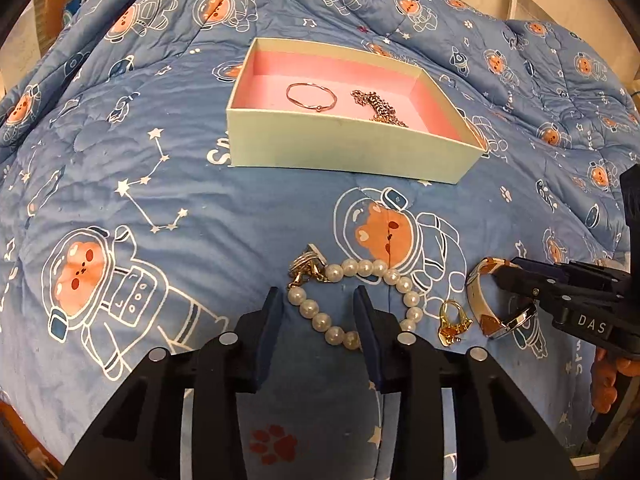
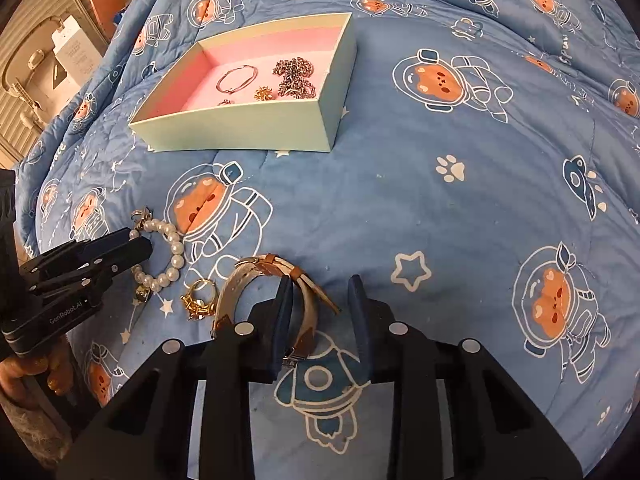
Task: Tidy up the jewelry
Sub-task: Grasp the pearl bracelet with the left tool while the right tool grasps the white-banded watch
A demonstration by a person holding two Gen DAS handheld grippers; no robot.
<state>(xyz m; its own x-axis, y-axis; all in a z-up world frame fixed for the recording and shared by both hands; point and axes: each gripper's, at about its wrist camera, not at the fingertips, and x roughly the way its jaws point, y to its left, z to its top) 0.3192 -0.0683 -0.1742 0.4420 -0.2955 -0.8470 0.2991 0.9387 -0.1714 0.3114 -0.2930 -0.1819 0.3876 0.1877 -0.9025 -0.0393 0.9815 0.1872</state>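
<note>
A pale green box (image 1: 340, 152) with a pink lining (image 2: 240, 132) sits on the blue quilt. It holds a thin bangle (image 1: 311, 96), a chain (image 1: 376, 108) and a small gold piece (image 2: 264, 93). A pearl bracelet (image 1: 360, 272) (image 2: 172, 256), a gold ring (image 1: 452, 322) (image 2: 198, 298) and a white-and-brown strap watch (image 1: 486, 304) (image 2: 276, 292) lie on the quilt. My left gripper (image 1: 318, 304) is open, its jaws straddling one side of the pearl bracelet. My right gripper (image 2: 320, 300) is open, its left finger inside the watch loop and the strap between its jaws.
The blue astronaut-print quilt (image 2: 440, 208) covers the whole surface, bunched in folds at the back (image 1: 520, 40). Boxes and shelving (image 2: 60, 60) stand beyond the left edge. A hand (image 2: 36, 372) grips the left tool.
</note>
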